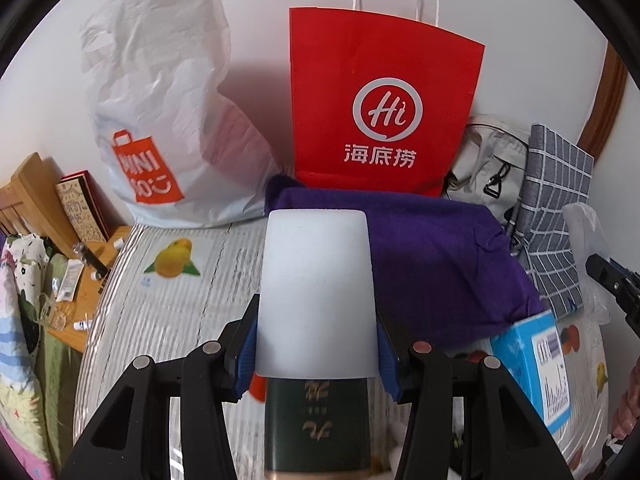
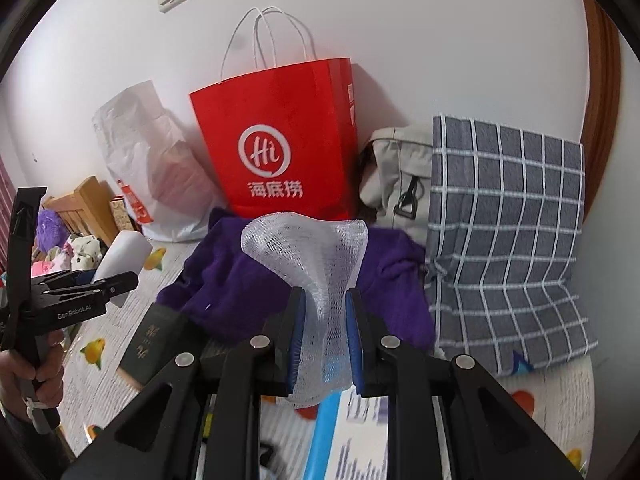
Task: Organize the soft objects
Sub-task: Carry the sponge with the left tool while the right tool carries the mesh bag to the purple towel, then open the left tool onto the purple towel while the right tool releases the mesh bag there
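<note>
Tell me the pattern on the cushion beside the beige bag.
Grey with a white grid check; the cushion shows best in the right wrist view.

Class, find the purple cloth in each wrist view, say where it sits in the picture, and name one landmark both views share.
Left wrist view: the purple cloth lies right of centre, behind the white foam block held in the left gripper.
Right wrist view: the purple cloth lies at centre, behind the white mesh net held in the right gripper.
Shared landmark: the red paper bag standing directly behind the cloth.

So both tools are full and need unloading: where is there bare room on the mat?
Free: the mat in front of the white plastic bag, left of the purple cloth. Crowded: the right side, with the blue box, checked cushion and backpack.
</note>
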`<state>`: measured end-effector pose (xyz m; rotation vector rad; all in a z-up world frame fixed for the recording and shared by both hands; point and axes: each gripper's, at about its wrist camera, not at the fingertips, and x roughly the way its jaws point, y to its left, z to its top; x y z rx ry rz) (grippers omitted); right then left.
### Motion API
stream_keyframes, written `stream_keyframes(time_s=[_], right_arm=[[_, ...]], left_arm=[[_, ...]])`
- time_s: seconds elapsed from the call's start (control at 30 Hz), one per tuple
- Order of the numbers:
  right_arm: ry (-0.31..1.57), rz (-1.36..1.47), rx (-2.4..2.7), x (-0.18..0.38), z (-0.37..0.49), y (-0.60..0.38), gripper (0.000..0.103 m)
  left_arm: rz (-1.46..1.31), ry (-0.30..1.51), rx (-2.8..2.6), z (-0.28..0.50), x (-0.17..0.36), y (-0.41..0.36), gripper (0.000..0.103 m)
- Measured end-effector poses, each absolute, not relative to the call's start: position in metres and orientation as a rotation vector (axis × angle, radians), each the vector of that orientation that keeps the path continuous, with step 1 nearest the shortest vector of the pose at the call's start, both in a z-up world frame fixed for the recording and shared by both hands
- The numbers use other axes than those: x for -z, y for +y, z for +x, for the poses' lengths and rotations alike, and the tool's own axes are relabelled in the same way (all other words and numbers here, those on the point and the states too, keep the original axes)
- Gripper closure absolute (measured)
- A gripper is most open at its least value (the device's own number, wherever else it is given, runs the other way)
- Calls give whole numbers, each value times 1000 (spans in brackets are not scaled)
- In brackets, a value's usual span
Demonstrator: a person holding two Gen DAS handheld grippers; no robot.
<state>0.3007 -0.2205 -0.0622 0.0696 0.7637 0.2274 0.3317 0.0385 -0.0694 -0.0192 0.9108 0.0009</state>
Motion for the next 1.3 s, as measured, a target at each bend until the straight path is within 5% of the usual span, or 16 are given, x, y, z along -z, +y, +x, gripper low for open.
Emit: stream_keyframes(time_s=[0.53, 1.3], right_arm=[[817, 56, -232, 81, 384, -218, 83], [1116, 23, -229, 199, 434, -211, 83]], left_arm=[[-34, 961, -1, 415, 92, 27, 55], [-47, 1093, -12, 468, 151, 38, 55]])
